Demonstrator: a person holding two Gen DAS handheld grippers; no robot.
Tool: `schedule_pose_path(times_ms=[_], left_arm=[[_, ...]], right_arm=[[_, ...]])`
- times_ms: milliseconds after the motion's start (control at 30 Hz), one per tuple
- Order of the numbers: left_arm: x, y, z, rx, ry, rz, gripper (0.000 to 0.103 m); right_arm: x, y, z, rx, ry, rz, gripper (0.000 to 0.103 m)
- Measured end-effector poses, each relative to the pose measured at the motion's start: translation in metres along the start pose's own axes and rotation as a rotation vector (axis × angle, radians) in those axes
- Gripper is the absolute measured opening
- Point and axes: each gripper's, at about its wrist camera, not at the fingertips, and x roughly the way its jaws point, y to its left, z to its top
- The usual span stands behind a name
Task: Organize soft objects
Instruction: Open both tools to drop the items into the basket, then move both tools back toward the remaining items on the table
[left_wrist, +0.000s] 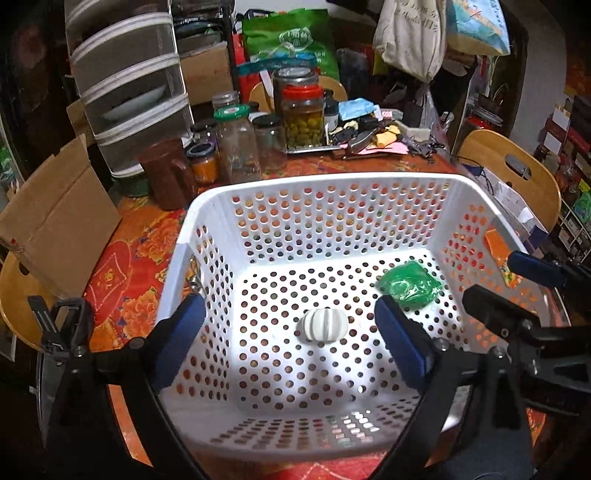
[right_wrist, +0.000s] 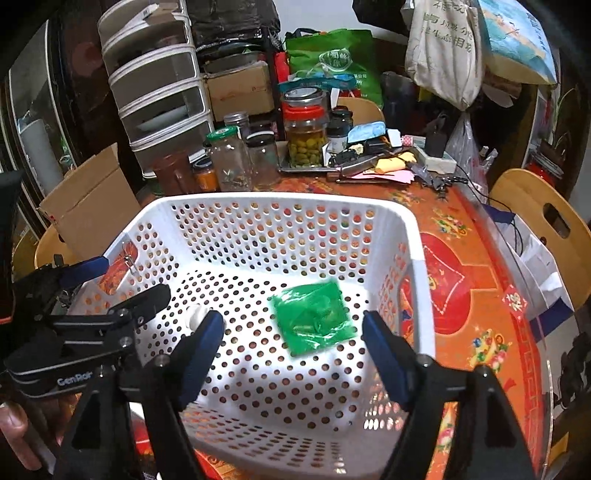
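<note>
A white perforated basket (left_wrist: 317, 181) (right_wrist: 280, 197) stands on the red flowered table. On its floor lie a white ribbed pumpkin-shaped soft toy (left_wrist: 324, 325) and a green crinkled soft packet (left_wrist: 408, 282) (right_wrist: 314, 317). My left gripper (left_wrist: 288, 310) hangs open over the basket, the white toy lying loose below and between its blue pads. My right gripper (right_wrist: 293, 321) is open above the green packet, which touches neither pad. In the right wrist view the white toy (right_wrist: 195, 314) peeks out behind the left pad. Each gripper shows in the other's view: right gripper (left_wrist: 506, 280), left gripper (right_wrist: 122, 280).
Several glass jars (left_wrist: 236, 147) (right_wrist: 304, 133) and a cluttered metal tray (left_wrist: 314, 147) stand behind the basket. A cardboard box (left_wrist: 62, 221) and a drawer unit (left_wrist: 129, 85) are at the left. A wooden chair (right_wrist: 543, 210) stands at the right table edge.
</note>
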Motion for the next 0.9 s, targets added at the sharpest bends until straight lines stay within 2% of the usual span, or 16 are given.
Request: schedule_pose_path(times_ms=[233, 367, 467, 667, 900], left_arm=[[-0.058, -0.004, -0.025, 0.047, -0.099, 0.022, 0.102], [-0.090, 0.000, -0.048, 0.049, -0.137, 0.025, 0.103], [-0.113, 0.003, -0.071, 0.053, -0.158, 0.027, 0.103], [-0.149, 0.015, -0.124, 0.047, -0.164, 0.040, 0.103], [-0.169, 0.016, -0.179, 0.023, -0.156, 0.023, 0.103]], right_arm=[[-0.041, 0.003, -0.020, -0.013, -0.068, 0.017, 0.085], [-0.068, 0.003, -0.040, -0.013, -0.112, 0.019, 0.085], [-0.079, 0.003, -0.058, -0.013, -0.114, 0.021, 0.086], [-0.094, 0.004, -0.105, -0.019, -0.102, 0.020, 0.086], [-0.105, 0.003, -0.158, -0.003, -0.083, 0.029, 0.086]])
